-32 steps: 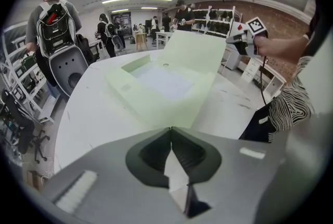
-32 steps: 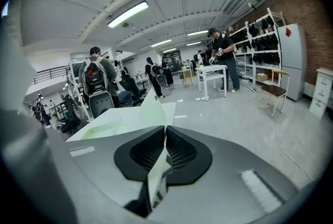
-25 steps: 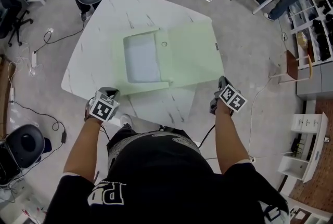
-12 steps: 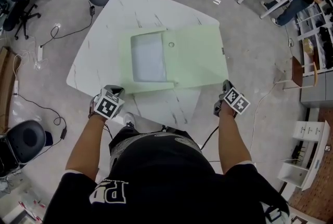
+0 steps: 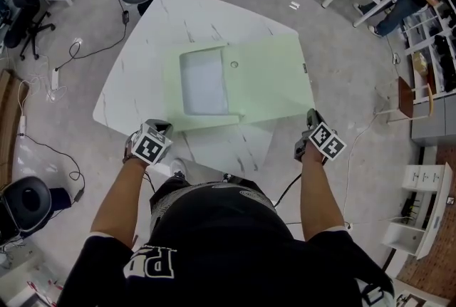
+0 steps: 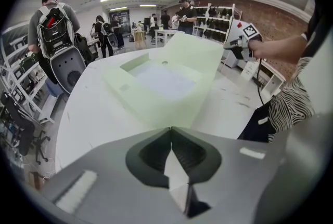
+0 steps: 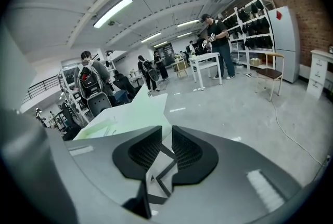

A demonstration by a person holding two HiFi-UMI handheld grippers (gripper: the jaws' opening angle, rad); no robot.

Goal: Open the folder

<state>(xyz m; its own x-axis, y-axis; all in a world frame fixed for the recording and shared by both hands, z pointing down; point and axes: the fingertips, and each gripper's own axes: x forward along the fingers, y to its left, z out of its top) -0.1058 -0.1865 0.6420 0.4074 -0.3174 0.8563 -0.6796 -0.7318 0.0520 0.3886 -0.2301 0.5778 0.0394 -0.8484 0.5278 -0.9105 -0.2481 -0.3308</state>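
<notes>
The folder [image 5: 242, 85] is laid open (flap spread flat) at the middle of the table [image 5: 185, 13]. The left gripper [image 5: 158, 126], jaws pressed together on nothing, and the right gripper [image 5: 311, 117], jaws narrowly parted and empty, are held at the table's near edge. A forward sweep could snag the flap shut. Nothing on the table has been shifted since a second ago.

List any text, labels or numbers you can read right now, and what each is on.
"PR": large white letters on the person's black shirt, partly cut off.
Left tool and right tool: square marker patterns on their cubes, no words.
Green folder: small dark mark at its right edge, too small to read.
</notes>
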